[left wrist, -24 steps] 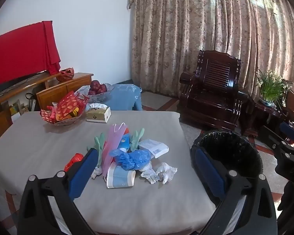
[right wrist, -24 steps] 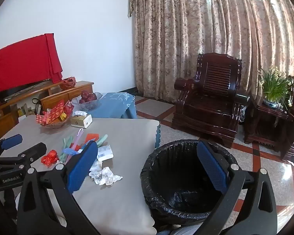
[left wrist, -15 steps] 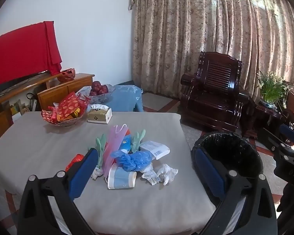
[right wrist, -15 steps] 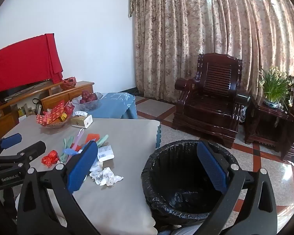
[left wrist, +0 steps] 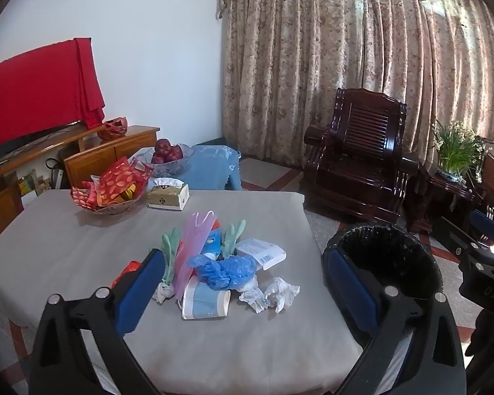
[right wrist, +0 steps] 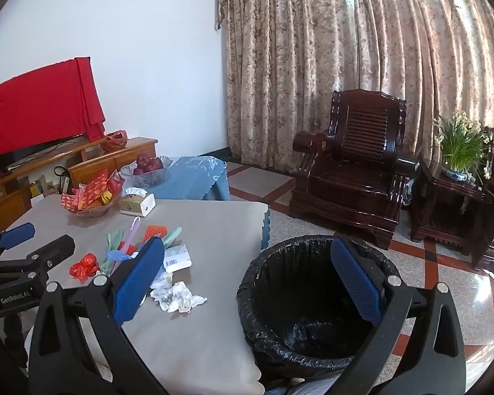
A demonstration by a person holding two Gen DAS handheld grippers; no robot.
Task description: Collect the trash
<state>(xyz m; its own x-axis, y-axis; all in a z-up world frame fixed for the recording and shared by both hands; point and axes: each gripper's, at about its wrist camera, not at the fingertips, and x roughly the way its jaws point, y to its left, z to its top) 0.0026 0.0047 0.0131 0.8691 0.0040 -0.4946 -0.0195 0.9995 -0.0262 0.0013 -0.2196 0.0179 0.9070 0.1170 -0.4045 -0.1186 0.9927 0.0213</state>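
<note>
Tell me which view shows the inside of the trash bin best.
The right wrist view: it looks down into the trash bin, showing the black liner's crumpled bottom, with no trash visible. The left wrist view shows only the bin's rim and dark upper wall, partly behind a tool finger.

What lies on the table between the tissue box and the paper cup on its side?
The pink bag and blue glove, heaped between tissue box and paper cup; left wrist view.

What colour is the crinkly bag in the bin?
Black. The bin liner shows best in the right wrist view.

Trash pile [left wrist: 220, 263] on table [left wrist: 66, 243], bin [left wrist: 388, 256] beside
</note>
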